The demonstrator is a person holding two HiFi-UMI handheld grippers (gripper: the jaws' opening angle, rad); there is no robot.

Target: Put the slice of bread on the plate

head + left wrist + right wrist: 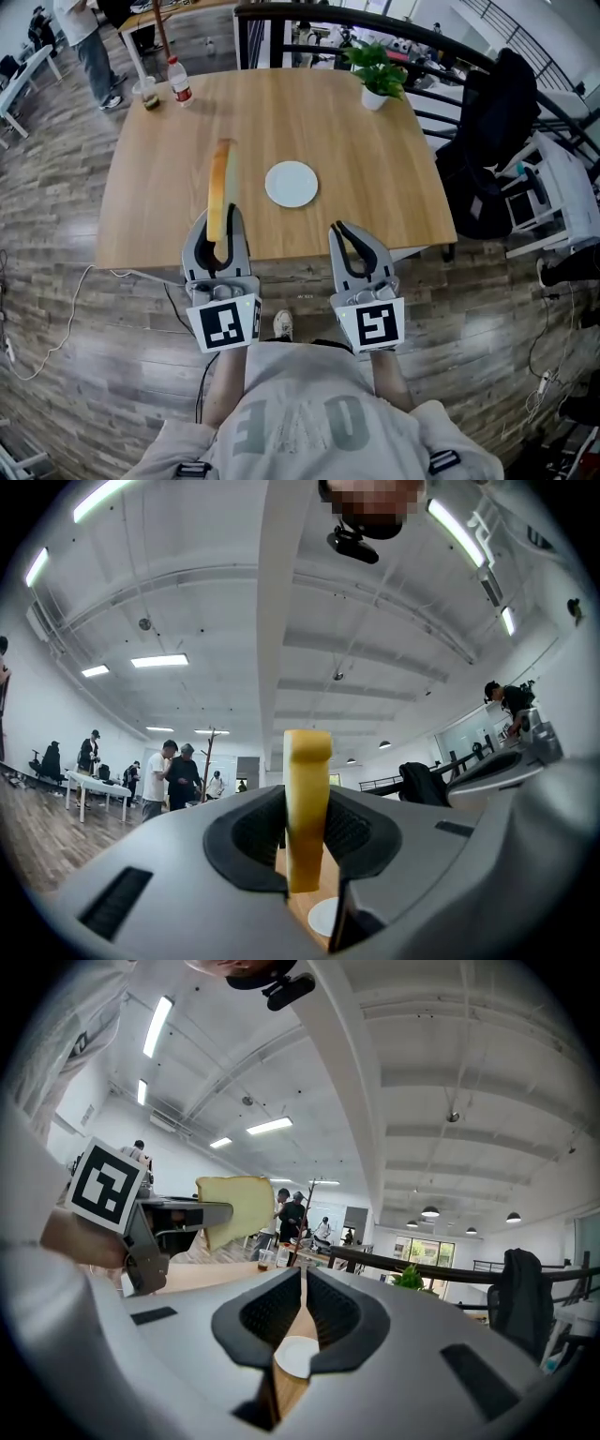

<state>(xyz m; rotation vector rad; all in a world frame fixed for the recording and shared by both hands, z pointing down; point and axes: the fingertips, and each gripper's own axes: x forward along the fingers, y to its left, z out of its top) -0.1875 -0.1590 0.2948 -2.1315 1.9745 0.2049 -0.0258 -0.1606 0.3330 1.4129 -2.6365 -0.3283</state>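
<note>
A slice of bread (219,190) stands on edge, upright, between the pads of my left gripper (219,221), which is shut on it just over the near edge of the wooden table (375,178). In the left gripper view the bread (307,808) rises out of the jaws, with the white plate (323,917) low beyond it. The empty plate (292,184) lies mid-table, ahead and right of the bread. My right gripper (343,231) is at the table's near edge, shut with nothing in it. Its own view shows the bread (234,1207), the left gripper (155,1215) and the plate (296,1356).
A bottle (178,80) and a cup (149,94) stand at the table's far left corner, and a potted plant (379,75) at the far right. A black chair draped with dark cloth (487,141) is right of the table. A black railing (394,33) runs behind. A person (89,42) stands far left.
</note>
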